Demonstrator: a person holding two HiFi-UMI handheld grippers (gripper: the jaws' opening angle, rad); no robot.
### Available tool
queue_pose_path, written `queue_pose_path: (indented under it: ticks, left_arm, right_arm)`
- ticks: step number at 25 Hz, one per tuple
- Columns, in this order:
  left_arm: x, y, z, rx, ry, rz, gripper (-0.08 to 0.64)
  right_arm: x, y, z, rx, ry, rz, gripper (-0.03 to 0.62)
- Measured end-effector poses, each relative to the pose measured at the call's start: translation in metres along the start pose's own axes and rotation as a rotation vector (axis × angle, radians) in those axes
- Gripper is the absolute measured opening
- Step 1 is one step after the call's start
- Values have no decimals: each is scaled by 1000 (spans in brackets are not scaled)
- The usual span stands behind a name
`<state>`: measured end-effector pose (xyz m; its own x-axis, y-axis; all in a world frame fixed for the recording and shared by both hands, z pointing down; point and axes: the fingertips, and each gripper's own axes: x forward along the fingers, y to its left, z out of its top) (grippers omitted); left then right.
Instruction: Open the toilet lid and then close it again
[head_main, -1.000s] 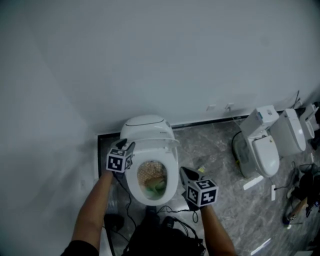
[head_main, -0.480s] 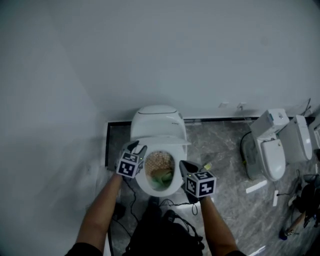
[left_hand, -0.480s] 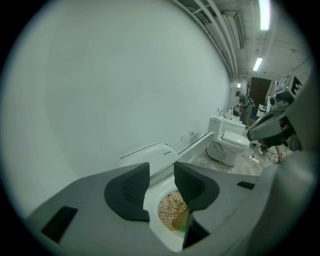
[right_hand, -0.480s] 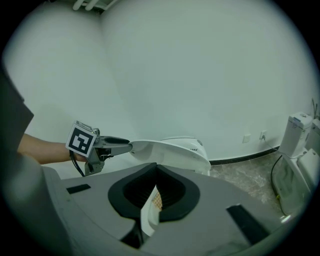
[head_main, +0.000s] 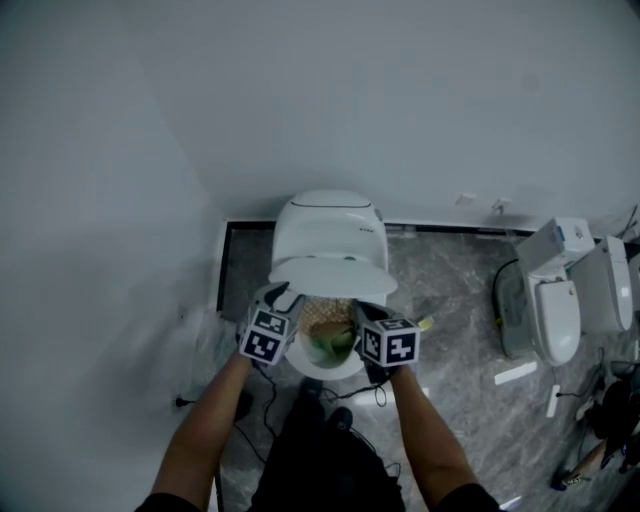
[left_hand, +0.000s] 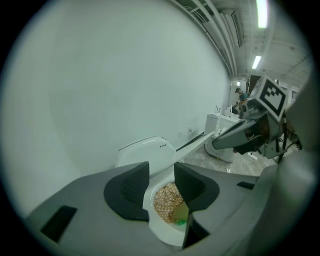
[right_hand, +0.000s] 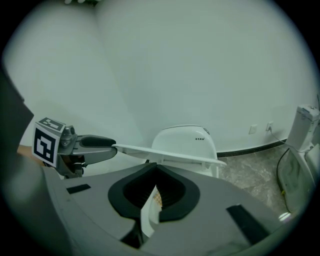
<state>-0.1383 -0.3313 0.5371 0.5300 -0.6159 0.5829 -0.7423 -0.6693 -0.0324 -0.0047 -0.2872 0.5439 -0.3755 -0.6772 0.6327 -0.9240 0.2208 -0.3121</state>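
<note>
White wall (head_main: 350, 100) behind, grey marbled floor (head_main: 450, 300) below. Left gripper (head_main: 280, 295) sits at the left side of the toilet bowl (head_main: 322, 368), with its marker cube toward the person. Its fingers stand apart and clamp nothing. Through the gap its own view shows the white bowl rim, a tan checked cloth (left_hand: 167, 197) and something green (left_hand: 181, 219) inside the bowl. Toilet lid (head_main: 335, 275) is partway down. It projects roughly level from the rounded rear housing (head_main: 330, 225) and hangs over the back of the bowl, so the front of the bowl is uncovered. In the right gripper view, the left fingertips meet the lid's left edge; contact or just beside, cannot tell. Right gripper (head_main: 360, 310) is at the bowl's right side, close below the lid's front-right edge. Its fingers are together, with only a thin slit between the pads and nothing held. Far right, well apart from the bowl, more white toilets (head_main: 560, 300) stand on the floor.
</note>
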Motion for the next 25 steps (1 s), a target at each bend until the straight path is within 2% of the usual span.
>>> queue_pose_path:
  ticks: [10, 18, 21, 25]
  left_arm:
    - [-10, -18, -31, 24, 20, 10, 161]
    - [-43, -18, -35, -106, -48, 22, 151]
    - [-44, -6, -22, -164, -87, 60, 63]
    - [-27, 0, -18, -191, -71, 65, 36]
  right_arm:
    - [-3, 0, -23, 21, -10, 7, 9]
    - [-1, 10, -36, -17, -8, 28, 9]
    - [0, 12, -39, -28, -4, 28, 9]
    - [2, 15, -42, -31, -8, 30, 9]
